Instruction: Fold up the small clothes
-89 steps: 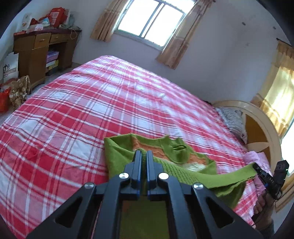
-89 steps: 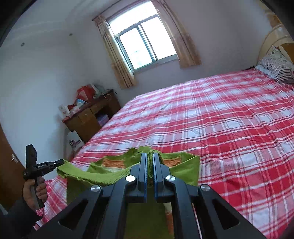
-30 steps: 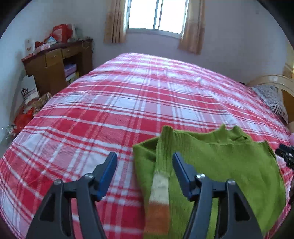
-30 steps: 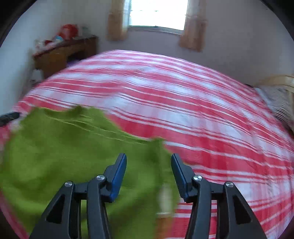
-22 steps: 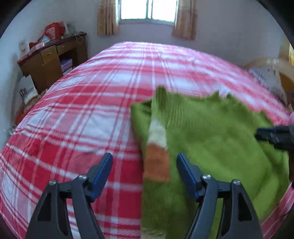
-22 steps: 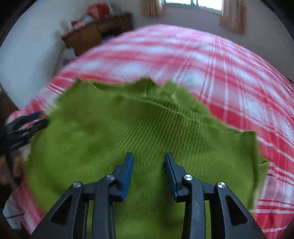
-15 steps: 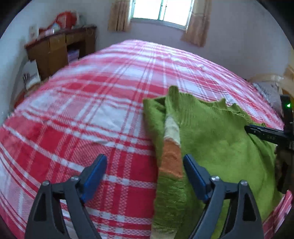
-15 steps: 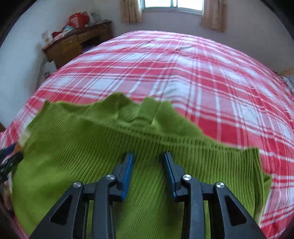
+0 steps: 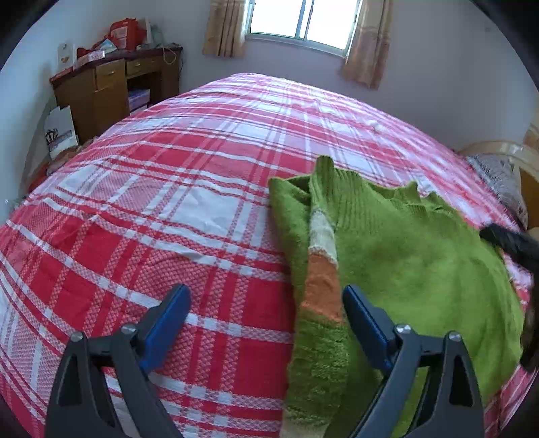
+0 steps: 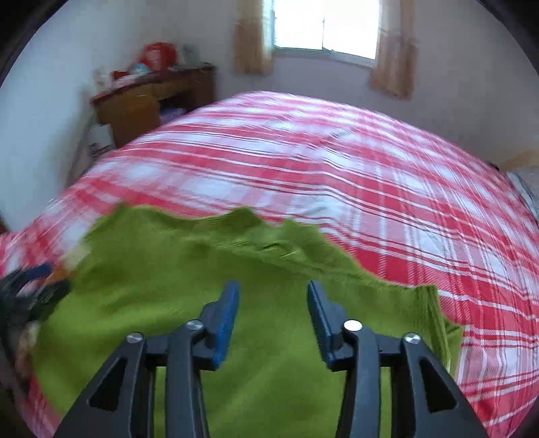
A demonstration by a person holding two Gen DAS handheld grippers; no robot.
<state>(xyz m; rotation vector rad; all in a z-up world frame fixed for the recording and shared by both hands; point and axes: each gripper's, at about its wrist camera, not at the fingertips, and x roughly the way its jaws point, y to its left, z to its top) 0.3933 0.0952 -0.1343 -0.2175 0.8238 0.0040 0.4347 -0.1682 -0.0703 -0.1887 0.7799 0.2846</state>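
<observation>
Since three seconds back we've let go: both grippers were clamped on the green sweater (image 9: 404, 262) holding it stretched in the air, now it lies flat on the bed (image 9: 202, 168) and nothing is gripped.

Left gripper (image 9: 266, 303): jaws wide and still opening, blue pads clear of the cloth. Between them we see plaid sheet on the left and the sweater's folded-in sleeve (image 9: 320, 286) on the right, with its orange and cream bands. The right-side pad sits just over the sweater's edge; we can't tell if it touches.

Right gripper (image 10: 273, 300): jaws roughly half apart and opening, hovering over the middle of the sweater (image 10: 235, 286), plain green knit between the pads, nothing pinched. That view is motion-blurred.

Sweater lies near the bed's near edge, back side up, neckline pointing toward the window (image 9: 299, 20), left sleeve folded over the body. In the left view the right gripper shows as a dark blur at the far right (image 9: 508, 239).

Further out: a wooden desk (image 9: 107, 87) with clutter on top against the left wall, curtains (image 9: 363, 43) either side of the window, a pillow (image 9: 498, 182) and headboard at right.
</observation>
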